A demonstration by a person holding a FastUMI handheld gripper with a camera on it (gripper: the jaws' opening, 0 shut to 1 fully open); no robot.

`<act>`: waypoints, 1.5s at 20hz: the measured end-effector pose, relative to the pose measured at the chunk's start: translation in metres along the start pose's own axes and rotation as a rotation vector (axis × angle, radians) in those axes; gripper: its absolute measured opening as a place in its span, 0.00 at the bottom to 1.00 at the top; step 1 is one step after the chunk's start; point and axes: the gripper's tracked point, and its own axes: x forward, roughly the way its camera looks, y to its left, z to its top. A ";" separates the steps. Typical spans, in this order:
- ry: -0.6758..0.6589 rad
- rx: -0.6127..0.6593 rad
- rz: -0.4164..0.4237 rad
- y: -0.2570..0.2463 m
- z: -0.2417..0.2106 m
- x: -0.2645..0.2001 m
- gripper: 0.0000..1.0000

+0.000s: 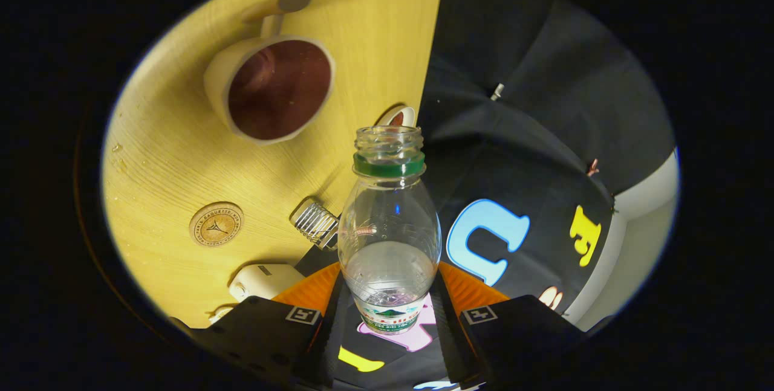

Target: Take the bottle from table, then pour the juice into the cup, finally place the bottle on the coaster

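Your gripper (390, 300) has its 2 fingers pinching the clear bottle (388, 240) low on its body, long axis running straight ahead, open mouth forward. The cup (272, 86) lies beyond and left; the coaster (216, 225) nearer left. Liquid apparently remains inside.

My fingers (390, 300) clamp the bottle (388, 228); cup (272, 89) at eleven o'clock, coaster (216, 225) at nine, bare table (375, 34) between.

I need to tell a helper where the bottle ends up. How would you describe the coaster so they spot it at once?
On the yellow wooden table, look past the cream cup toward the gripper, shut on the clear bottle. The coaster is the flat round cork disc with a stamped emblem, lying alone.
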 end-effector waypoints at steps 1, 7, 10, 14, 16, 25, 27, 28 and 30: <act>0.016 0.056 -0.001 -0.003 -0.008 -0.003 0.70; 0.113 0.461 0.036 -0.006 -0.079 -0.029 0.70; 0.142 0.675 0.033 -0.010 -0.108 -0.033 0.70; 0.176 1.025 0.031 -0.009 -0.140 -0.042 0.70; 0.179 1.197 0.045 -0.002 -0.152 -0.041 0.70; 0.063 1.723 0.129 0.049 -0.138 -0.010 0.71; -0.009 1.817 0.139 0.053 -0.128 -0.005 0.71; -0.037 1.862 0.140 0.057 -0.125 -0.003 0.71; -0.058 1.938 0.145 0.070 -0.117 0.008 0.71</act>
